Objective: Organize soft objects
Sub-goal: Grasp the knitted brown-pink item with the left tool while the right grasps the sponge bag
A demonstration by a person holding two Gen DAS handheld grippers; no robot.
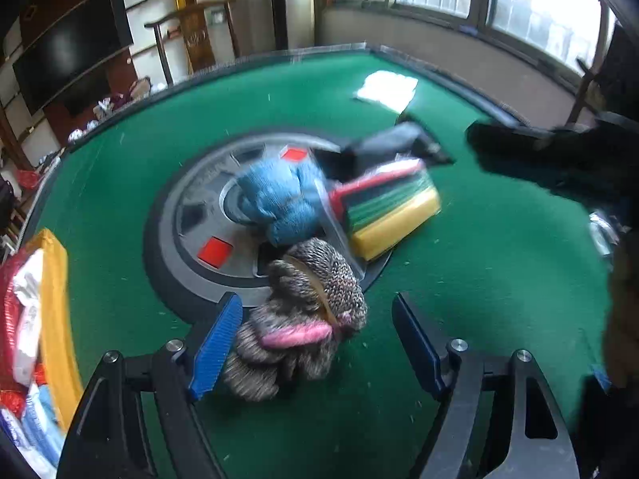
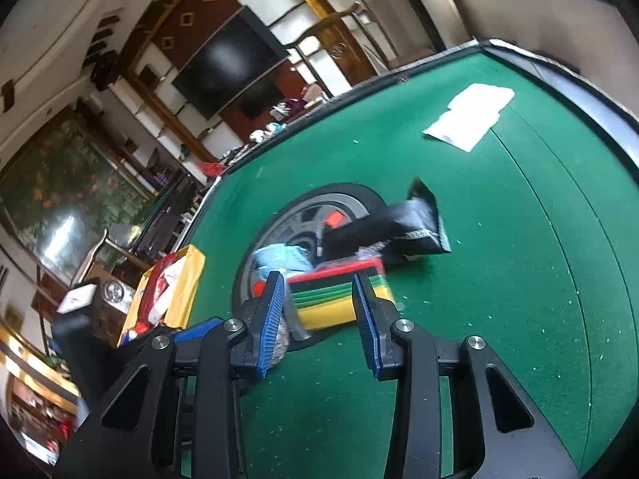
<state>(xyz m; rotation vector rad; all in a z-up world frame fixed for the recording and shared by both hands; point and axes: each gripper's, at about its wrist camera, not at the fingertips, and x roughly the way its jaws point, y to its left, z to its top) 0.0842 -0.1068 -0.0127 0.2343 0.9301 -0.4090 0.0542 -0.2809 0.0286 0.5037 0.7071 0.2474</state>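
A speckled brown knitted bundle with a pink trim and a rubber band lies on the green felt table. It sits between the fingers of my left gripper, closer to the left pad. That gripper is open and its pads do not press on the bundle. Behind the bundle lie a blue fluffy cloth, a plastic-wrapped pack of red, green and yellow sponges and a black packet. My right gripper is narrowly open just short of the sponge pack, with nothing between its pads.
A round grey hub with red squares sits in the table's middle under the pile. A yellow box with red and white items stands at the left edge. A white flat pack lies at the far side. A dark blurred shape hangs at the right.
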